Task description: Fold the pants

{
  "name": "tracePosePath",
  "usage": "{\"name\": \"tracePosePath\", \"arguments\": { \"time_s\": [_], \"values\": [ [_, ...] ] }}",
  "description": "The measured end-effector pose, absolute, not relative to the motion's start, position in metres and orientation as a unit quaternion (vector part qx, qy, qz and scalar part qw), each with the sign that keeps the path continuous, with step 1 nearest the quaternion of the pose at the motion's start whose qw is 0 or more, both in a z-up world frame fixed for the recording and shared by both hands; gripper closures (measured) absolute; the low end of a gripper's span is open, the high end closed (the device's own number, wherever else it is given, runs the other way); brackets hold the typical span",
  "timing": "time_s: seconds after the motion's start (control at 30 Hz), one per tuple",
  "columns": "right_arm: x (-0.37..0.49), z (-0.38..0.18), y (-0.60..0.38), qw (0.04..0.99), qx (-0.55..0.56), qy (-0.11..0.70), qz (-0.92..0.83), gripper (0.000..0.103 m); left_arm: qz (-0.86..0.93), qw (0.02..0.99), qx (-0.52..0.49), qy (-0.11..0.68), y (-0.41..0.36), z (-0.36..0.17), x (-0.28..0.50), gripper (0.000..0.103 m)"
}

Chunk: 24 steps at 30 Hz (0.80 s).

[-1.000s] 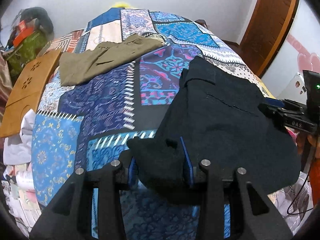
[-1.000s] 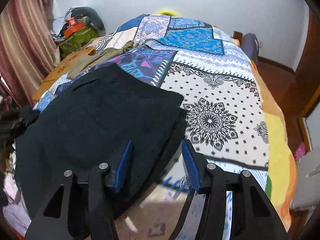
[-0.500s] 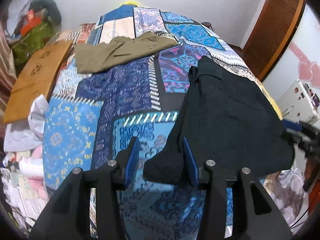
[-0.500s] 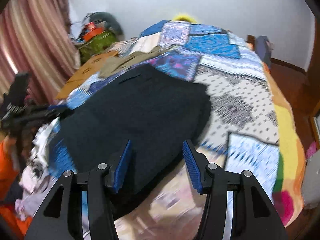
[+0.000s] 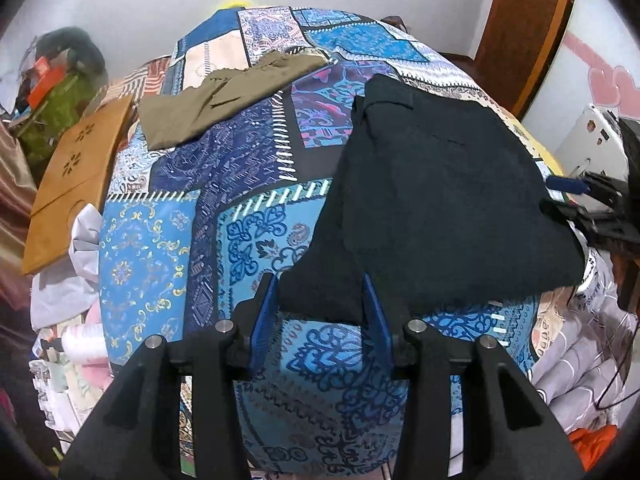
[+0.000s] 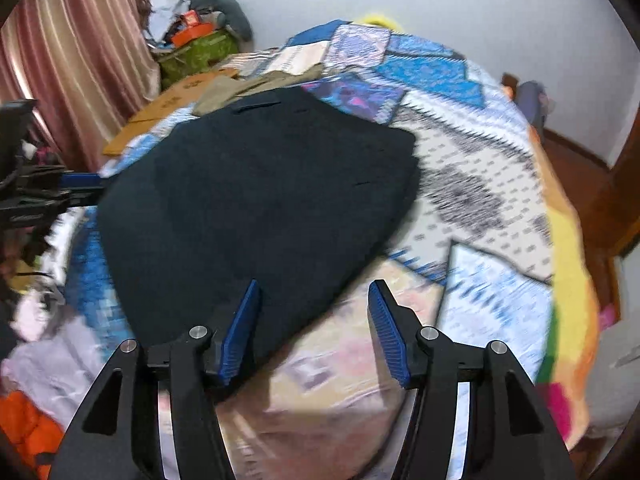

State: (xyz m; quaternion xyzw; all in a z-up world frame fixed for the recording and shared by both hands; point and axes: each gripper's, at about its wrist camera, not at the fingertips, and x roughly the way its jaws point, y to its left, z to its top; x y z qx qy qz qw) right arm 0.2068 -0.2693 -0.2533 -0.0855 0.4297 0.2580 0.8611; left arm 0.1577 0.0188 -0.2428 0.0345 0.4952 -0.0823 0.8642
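Your left gripper (image 5: pixel 320 300) & right gripper (image 6: pixel 314 312) look identical btw; matte black angular arms, silver round screw heads at the joints, blue ribbed pads (image 6: pixel 390 344) on the inner faces; orange sleeve (image 6: pixel 24 420) bottom-left in the right wrist cam.

Your work surface is a bed (image 5: pixel 168 264) under a patchwork cover: blue, purple and cream blocks, yellow-orange border on the far side. Directly on it: the dark pants (image 5: pixel 440 200) (image 6: pixel 256 184), spread flat near the foot edge, one corner overhanging. Olive-brown pants (image 5: pixel 224 100) lie further up, well apart. A tan carved board (image 5: pixel 76 184) rests along the left edge.
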Motion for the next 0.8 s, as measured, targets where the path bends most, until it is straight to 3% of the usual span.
{"name": "tracePosePath", "arguments": {
  "time_s": [0.27, 0.57, 0.8],
  "values": [
    [0.238, -0.259, -0.284, 0.868, -0.098, 0.432, 0.223, 0.051, -0.119, 0.851, 0.034, 0.51, 0.002, -0.238, 0.162, 0.06],
    [0.245, -0.223, -0.291, 0.873, -0.048, 0.419, 0.244, 0.05, -0.138, 0.881, 0.05, 0.451, -0.008, -0.19, 0.206, 0.06],
    [0.253, -0.212, -0.25, 0.867, -0.037, 0.4, 0.295, 0.051, -0.202, 0.853, 0.071, 0.476, -0.058, -0.217, 0.265, 0.06]
  ]
}}
